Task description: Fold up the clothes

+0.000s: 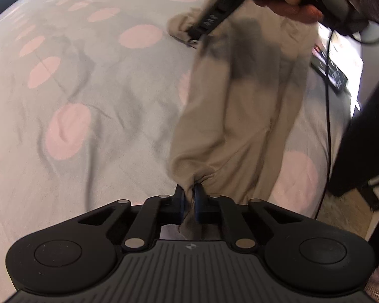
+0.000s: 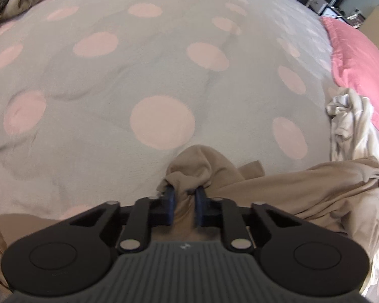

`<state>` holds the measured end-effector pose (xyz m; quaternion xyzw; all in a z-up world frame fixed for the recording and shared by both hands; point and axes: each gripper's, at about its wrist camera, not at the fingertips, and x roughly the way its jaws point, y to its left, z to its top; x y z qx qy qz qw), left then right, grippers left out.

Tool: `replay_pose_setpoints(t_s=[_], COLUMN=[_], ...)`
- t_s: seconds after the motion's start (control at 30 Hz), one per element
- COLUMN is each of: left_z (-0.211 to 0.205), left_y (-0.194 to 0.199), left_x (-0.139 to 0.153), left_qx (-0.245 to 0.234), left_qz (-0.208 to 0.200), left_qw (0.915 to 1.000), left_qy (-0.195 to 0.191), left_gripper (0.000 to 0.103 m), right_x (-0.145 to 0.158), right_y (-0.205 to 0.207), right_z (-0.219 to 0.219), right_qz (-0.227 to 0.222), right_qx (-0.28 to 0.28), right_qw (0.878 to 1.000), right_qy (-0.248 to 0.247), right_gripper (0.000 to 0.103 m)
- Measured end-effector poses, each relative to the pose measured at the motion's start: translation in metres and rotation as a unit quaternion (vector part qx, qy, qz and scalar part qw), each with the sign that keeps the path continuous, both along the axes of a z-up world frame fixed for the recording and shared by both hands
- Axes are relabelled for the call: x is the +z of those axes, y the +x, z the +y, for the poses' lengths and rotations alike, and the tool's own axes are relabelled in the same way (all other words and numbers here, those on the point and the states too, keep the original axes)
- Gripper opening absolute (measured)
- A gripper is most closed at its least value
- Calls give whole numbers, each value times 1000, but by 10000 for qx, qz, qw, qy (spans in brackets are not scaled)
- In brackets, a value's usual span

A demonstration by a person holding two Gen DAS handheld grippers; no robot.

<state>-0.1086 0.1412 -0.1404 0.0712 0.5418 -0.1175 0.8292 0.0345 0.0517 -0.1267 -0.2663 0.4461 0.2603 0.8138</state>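
soft matt beige garment (image 1: 235, 106), matt cotton bedspread (image 1: 101, 88)

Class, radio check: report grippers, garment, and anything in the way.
Left gripper shut on beige garment. Right gripper shut on its other end. Garment stretched between them over the dotted bedspread. White cloth bunched nearby, by the pink pillow.

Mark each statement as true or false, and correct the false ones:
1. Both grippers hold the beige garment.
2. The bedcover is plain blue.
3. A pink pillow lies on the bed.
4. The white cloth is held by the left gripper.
1. True: the left gripper and the right gripper are both shut on the beige garment.
2. False: the bedcover is grey with pink dots.
3. True: the pink pillow lies at the right edge of the right wrist view.
4. False: the white cloth lies loose on the bed beside the pillow.
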Motion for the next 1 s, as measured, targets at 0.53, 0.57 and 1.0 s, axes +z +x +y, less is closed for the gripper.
replay_pose_setpoints(t_s=[0.53,0.57,1.0], left_z=[110,113,122], left_y=[-9,-11,-41], left_x=[179,196,255], left_qx=[1898,1977,1947], left_qz=[-2578,-2779,-3292], left_qw=[9451,9370,9163], left_qy=[658,756,1188], left_gripper=[3,3,3], right_x=[196,210,261], right_y=[-36,-39,-66], right_z=[-13,-8,-5], right_qz=[-1714,-1913,-2010], right_qx=[-719,-687,-728], right_qw=[9628,9597,9530], right_qy=[1963,1942,2146], right_gripper=[8,7,7])
